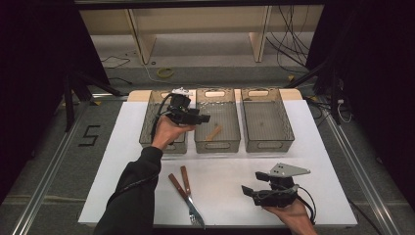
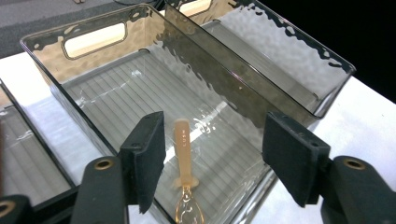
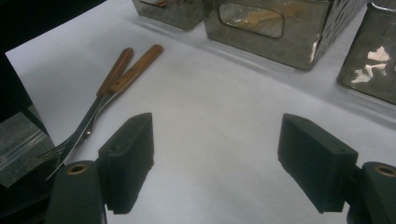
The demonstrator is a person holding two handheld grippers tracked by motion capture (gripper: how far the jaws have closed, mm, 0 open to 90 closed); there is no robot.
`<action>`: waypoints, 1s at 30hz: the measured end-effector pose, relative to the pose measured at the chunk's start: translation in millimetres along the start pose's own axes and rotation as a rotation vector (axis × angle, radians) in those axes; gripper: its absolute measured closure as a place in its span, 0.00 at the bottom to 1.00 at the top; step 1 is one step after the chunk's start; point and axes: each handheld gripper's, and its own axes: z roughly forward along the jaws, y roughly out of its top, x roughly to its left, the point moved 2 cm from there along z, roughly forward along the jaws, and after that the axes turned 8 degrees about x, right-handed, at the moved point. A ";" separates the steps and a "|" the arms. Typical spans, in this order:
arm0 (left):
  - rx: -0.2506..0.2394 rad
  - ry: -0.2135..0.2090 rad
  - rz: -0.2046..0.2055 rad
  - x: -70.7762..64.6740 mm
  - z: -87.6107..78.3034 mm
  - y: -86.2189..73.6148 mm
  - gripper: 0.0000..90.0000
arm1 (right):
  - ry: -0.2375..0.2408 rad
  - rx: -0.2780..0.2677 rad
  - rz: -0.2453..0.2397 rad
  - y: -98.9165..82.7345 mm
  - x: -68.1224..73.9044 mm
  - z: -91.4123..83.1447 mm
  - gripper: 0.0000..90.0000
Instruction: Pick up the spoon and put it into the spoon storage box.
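Observation:
Three smoked see-through bins stand in a row at the back of the white table (image 1: 230, 191). An orange plastic spoon (image 1: 214, 132) (image 2: 183, 154) lies in the middle bin (image 1: 217, 145) (image 2: 93, 25). My left gripper (image 1: 204, 118) (image 2: 215, 158) hovers over that bin's left side, open, with the spoon below the gap and apart from the pads. A fork (image 1: 191, 203) (image 3: 88, 121) and a second wooden-handled utensil (image 1: 175, 185) (image 3: 137, 65) lie side by side near the front edge. My right gripper (image 1: 247, 191) (image 3: 219, 158) is open to their right, nothing between its fingers.
The left bin (image 1: 147, 132) (image 2: 23, 154) and the right bin (image 1: 266, 145) (image 2: 299, 56) flank the middle one. In the right gripper view the bins' near walls (image 3: 261, 28) rise ahead. Cables and wooden shelf legs (image 1: 142, 44) lie beyond the table's far edge.

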 end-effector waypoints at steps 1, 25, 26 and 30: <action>-0.001 -0.002 0.007 -0.8 -2.3 -0.9 0.41 | 0.000 0.001 0.000 0.0 0.1 0.0 0.31; 0.078 -0.043 0.179 -23.9 -47.9 -76.7 0.29 | 0.002 0.008 0.002 0.2 1.4 1.5 0.31; 0.085 -0.039 0.182 -23.8 -47.1 -79.1 0.29 | 0.003 0.007 0.001 0.3 1.6 1.6 0.31; 0.104 -0.029 0.203 -25.9 -43.4 -87.9 0.30 | 0.003 0.009 -0.004 0.4 2.3 1.7 0.31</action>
